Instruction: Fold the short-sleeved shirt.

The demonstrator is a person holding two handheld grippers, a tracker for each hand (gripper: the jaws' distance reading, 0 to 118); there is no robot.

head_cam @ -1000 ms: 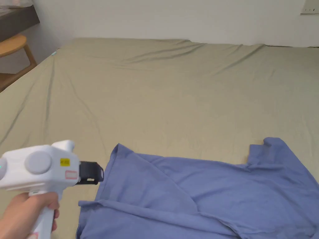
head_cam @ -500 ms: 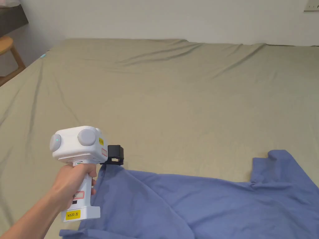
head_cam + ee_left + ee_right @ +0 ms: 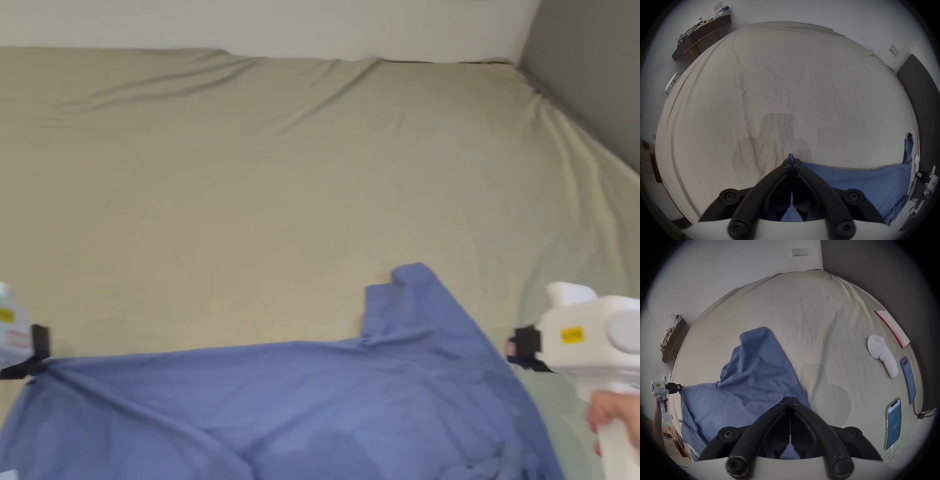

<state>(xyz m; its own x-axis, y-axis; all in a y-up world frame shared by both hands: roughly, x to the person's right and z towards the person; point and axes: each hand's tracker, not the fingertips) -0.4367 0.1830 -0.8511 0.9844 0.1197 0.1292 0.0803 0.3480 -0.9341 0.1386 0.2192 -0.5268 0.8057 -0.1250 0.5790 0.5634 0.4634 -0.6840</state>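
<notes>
The fingers of the left gripper [image 3: 791, 163] are pinched together on a corner of the blue short-sleeved shirt [image 3: 325, 400], a tuft of cloth poking out past the tips in the left gripper view, and from that corner the fabric runs in a taut line across the bed [image 3: 281, 187]. The fingers of the right gripper [image 3: 790, 402] are closed tip to tip with nothing between them, hovering at the shirt's right-hand edge just beside the cloth; in the head view the right gripper [image 3: 522, 350] sits at the frame's right side, its fingers blurred, with part of the person's hand [image 3: 609, 412] below it. The shirt lies over the near part of the olive sheet, 1 sleeve [image 3: 406, 294] pointing toward the far wall, its body stretched wide but rumpled, with loose ridges near the lower edge. Further out in the right gripper view, a white controller [image 3: 881, 356], 2 phones [image 3: 893, 423] and a pink-edged pad [image 3: 893, 328] rest along the bed's right side. The folding appears barely begun: the garment seems to be at the spreading stage, with 1 corner secured, the opposite corner not yet gripped and no fold made, so flattening, sleeve folds and the final halving all look to remain.
</notes>
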